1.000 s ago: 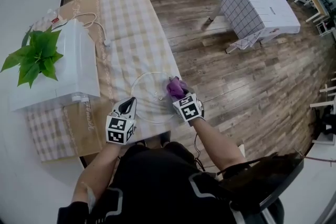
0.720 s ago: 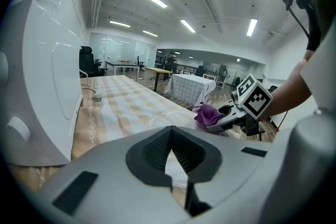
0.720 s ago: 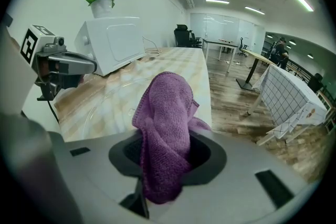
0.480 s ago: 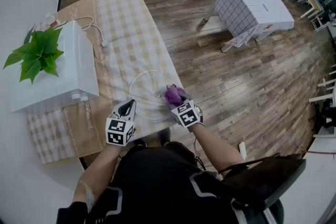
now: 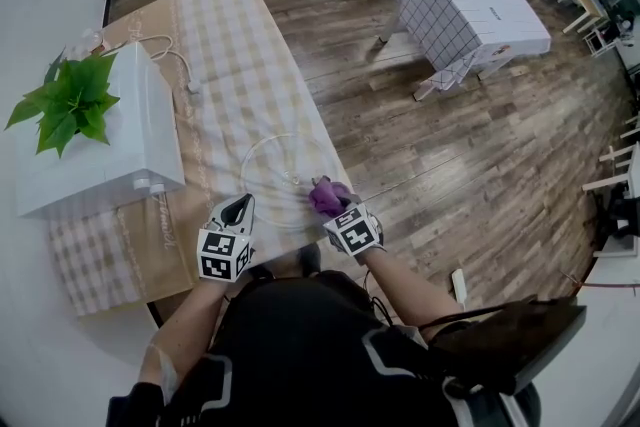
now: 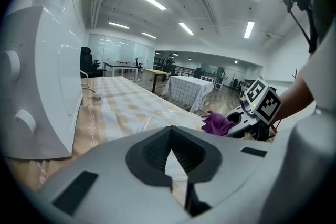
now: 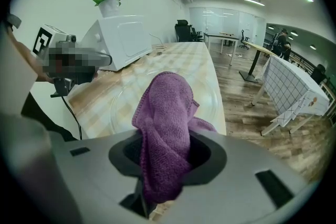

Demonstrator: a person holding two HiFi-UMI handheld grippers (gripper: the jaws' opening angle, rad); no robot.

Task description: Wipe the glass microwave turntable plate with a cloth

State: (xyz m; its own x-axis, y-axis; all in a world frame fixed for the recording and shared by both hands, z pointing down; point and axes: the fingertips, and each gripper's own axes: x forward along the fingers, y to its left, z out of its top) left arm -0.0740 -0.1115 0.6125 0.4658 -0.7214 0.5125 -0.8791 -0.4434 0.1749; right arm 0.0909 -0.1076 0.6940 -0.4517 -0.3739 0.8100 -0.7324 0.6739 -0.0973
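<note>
**A:** Where is the plate found?

**B:** On the checked table, in front of the white microwave. The plate is laid flat near the table's near edge, between the two grippers.

**A:** How is it expected to handle?

**B:** It is judged stiff, fairly heavy, smooth and breakable. Because the glass is clear, its rim is hard to make out. It is best held at the rim and kept low, so that it is not slid off the edge.

**A:** And the cloth?

**B:** The purple cloth is judged soft and light. It is bunched and clamped between the jaws of the right gripper, and it is held at the plate's near right part. Contact with the glass cannot be confirmed.

**A:** And the other side?

**B:** The left gripper is set at the near left rim. Its jaws are drawn to a narrow slit, seemingly pinched on that rim to steady the plate.
</note>
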